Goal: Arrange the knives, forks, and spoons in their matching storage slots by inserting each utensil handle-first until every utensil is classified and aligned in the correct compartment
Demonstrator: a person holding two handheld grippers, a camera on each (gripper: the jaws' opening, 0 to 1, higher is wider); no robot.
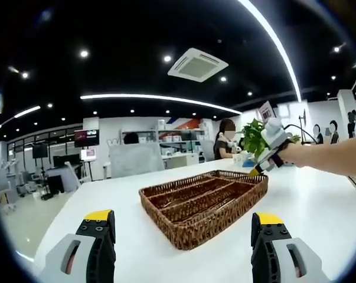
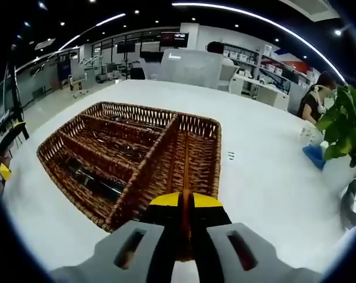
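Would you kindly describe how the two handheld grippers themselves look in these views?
Both are alike: the left gripper and right gripper have light grey bodies with slotted cut-outs, black jaws and yellow tips. The right gripper seen from the left view shows a white-grey housing.

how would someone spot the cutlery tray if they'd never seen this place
Look at the long white table running down the open office. Near its middle sits the brown woven wicker cutlery tray, rectangular, low-walled and split by wicker dividers into long slots. It is the only woven thing there; the leafy green potted plant stands off to one side.
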